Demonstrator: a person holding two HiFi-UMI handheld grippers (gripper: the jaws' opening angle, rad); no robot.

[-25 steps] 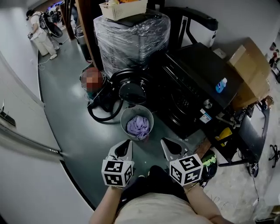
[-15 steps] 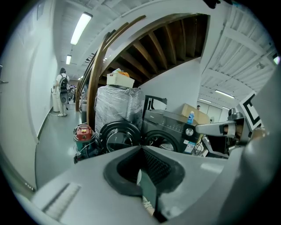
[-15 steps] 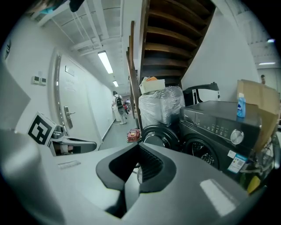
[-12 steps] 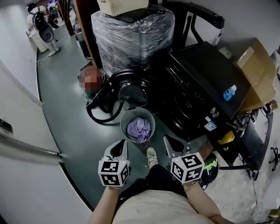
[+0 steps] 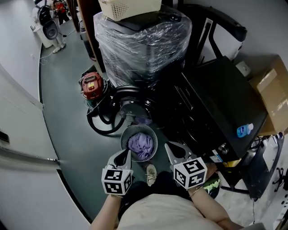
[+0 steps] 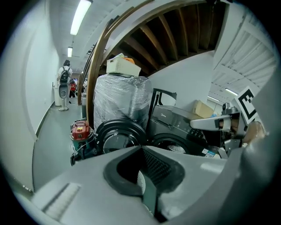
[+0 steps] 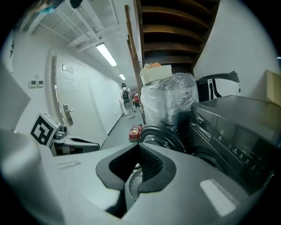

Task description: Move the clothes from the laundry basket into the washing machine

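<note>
A round grey laundry basket (image 5: 128, 134) stands on the floor with purple clothes (image 5: 141, 143) in it. It sits just before the black washing machine (image 5: 216, 105), whose round door (image 5: 133, 102) hangs open to the left. My left gripper (image 5: 127, 153) hovers at the basket's near left rim, shut and empty. My right gripper (image 5: 168, 145) is at the near right rim, also shut with nothing in it. The left gripper view shows shut jaws (image 6: 141, 149) before the machine's drum opening (image 6: 174, 145). The right gripper view has closed jaws (image 7: 138, 147) and the door (image 7: 161, 136) ahead.
A plastic-wrapped appliance (image 5: 144, 42) with a cream crate (image 5: 130, 6) on top stands behind the door. A red vacuum (image 5: 91, 84) and a black hose (image 5: 100, 122) lie to the left. A blue bottle (image 5: 244, 130) rests on the machine beside a cardboard box (image 5: 274, 87). A shoe (image 5: 151, 173) shows below.
Both grippers and the person have moved forward to the basket, whose rim now lies at the fingertips. Both stayed shut. A shoe has come into view under the basket.
</note>
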